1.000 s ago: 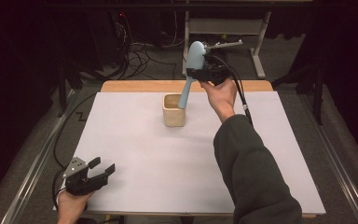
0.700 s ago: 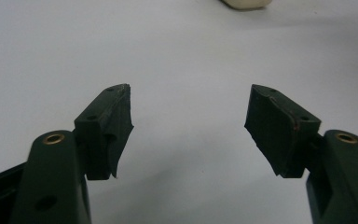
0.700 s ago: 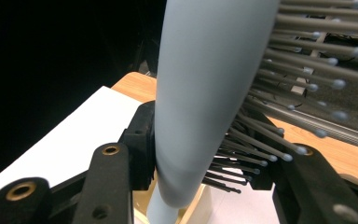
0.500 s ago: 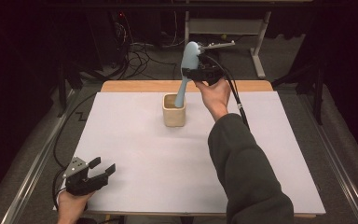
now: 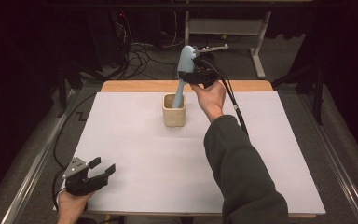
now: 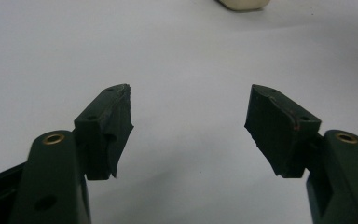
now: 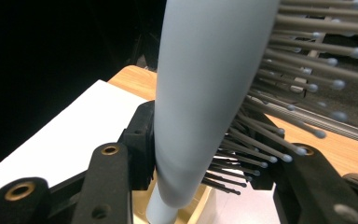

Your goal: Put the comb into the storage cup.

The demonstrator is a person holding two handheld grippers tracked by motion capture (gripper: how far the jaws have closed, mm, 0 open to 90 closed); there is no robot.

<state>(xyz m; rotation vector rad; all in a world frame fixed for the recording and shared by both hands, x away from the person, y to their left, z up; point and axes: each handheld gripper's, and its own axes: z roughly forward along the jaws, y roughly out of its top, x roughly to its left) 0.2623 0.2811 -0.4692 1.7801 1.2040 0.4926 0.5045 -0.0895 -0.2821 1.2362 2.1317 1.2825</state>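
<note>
We hold the brush in our right gripper's jaws, handle end in the cup on the white desk; left gripper rests wide open; cables cross the dark floor

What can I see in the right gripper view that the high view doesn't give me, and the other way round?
The right gripper view shows the light blue hairbrush up close: its ball-tipped bristles point sideways, and the right gripper is shut on the brush's neck.

The high view adds the whole white table, the left gripper open at the near left corner, and the person's sleeve.

Both views show the brush's handle end dipping into the beige cup.
</note>
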